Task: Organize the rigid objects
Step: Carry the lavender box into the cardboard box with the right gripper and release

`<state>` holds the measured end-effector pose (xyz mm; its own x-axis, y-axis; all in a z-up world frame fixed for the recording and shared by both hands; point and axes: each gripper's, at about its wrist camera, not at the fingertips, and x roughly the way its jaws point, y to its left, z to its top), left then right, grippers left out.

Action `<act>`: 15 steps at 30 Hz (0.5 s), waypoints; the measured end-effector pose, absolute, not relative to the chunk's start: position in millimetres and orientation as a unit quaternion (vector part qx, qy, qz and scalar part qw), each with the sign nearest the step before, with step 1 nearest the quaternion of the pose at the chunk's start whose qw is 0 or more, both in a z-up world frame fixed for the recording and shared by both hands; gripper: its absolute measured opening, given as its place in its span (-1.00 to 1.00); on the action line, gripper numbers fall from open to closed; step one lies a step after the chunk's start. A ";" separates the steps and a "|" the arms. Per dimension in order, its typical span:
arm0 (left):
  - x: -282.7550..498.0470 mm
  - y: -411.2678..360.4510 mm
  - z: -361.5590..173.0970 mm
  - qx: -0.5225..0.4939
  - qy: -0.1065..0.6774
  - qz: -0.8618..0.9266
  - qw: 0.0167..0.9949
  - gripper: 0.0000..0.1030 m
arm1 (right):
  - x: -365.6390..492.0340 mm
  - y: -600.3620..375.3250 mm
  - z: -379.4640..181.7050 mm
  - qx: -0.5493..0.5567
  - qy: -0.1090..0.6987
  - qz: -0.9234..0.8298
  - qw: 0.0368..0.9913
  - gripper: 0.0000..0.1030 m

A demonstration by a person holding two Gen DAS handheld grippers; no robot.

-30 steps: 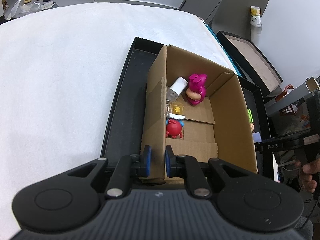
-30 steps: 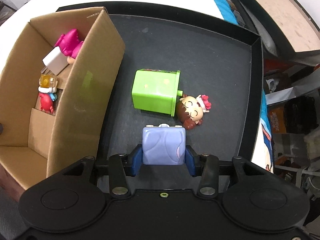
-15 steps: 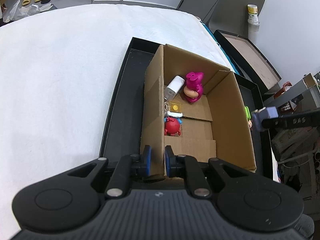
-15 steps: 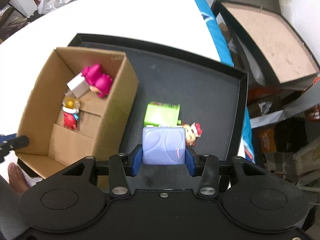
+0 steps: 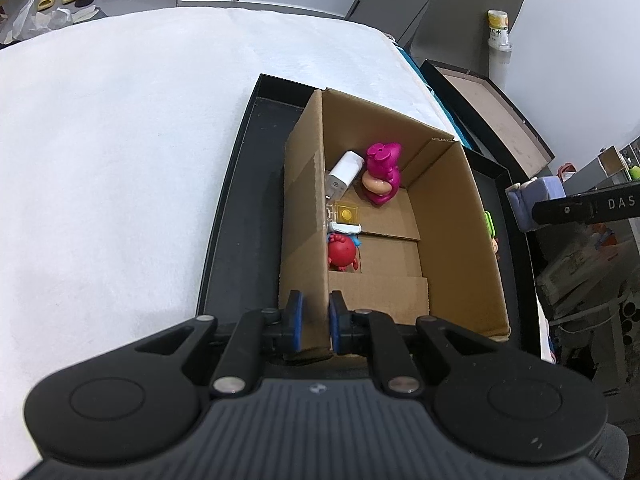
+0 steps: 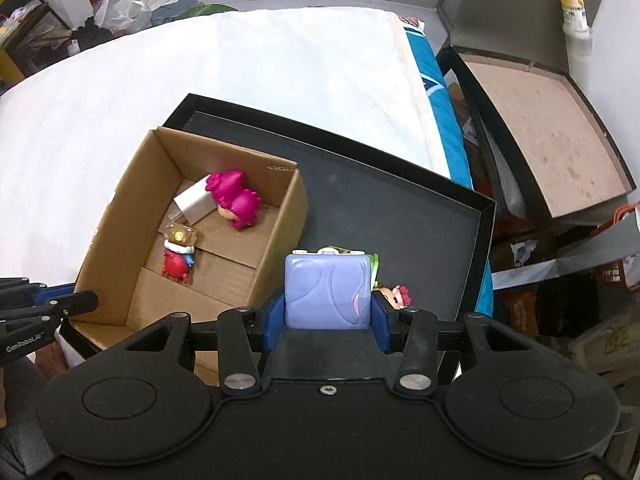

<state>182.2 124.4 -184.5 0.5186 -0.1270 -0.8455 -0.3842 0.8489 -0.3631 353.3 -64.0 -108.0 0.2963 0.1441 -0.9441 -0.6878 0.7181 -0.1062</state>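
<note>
My left gripper (image 5: 314,322) is shut on the near left wall of the cardboard box (image 5: 304,216), which stands in a black tray (image 5: 236,220). Inside the box lie a pink figure (image 5: 380,178), a white block (image 5: 342,172), a yellow-topped clear piece (image 5: 346,214) and a red figure (image 5: 342,252). My right gripper (image 6: 326,318) is shut on a lavender toy case (image 6: 327,292), held above the tray (image 6: 400,216) to the right of the box (image 6: 280,256). Behind the case, a green box (image 6: 373,262) and a small doll figure (image 6: 394,294) lie on the tray, mostly hidden.
The tray rests on a white cloth-covered table (image 5: 120,140). An open dark box lid with a brown inside (image 6: 540,128) stands off the table's right edge, with clutter and a bottle (image 6: 574,4) beyond. The left gripper shows in the right wrist view (image 6: 44,300).
My right gripper has lifted the lavender case up off the tray and drawn back; the tray and box now look farther away. My left gripper stays on the box wall.
</note>
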 end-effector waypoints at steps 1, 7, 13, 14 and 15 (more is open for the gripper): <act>181.7 124.9 -184.9 -0.265 0.484 0.077 0.831 -0.76 | 352.6 -62.0 -107.2 -0.260 0.525 0.273 0.763 -0.16; 177.1 131.2 -186.6 -0.276 0.477 0.071 0.832 -0.76 | 347.7 -44.4 -102.7 -0.267 0.518 0.277 0.764 -0.16; 176.5 133.2 -186.8 -0.278 0.475 0.060 0.833 -0.75 | 342.5 -19.2 -100.3 -0.272 0.512 0.285 0.763 -0.16; 176.6 134.3 -187.1 -0.280 0.475 0.060 0.832 -0.75 | 341.9 -14.8 -100.1 -0.272 0.511 0.287 0.763 -0.16; 176.7 135.3 -187.3 -0.283 0.475 0.059 0.831 -0.75 | 341.0 -10.4 -100.3 -0.274 0.511 0.288 0.762 -0.16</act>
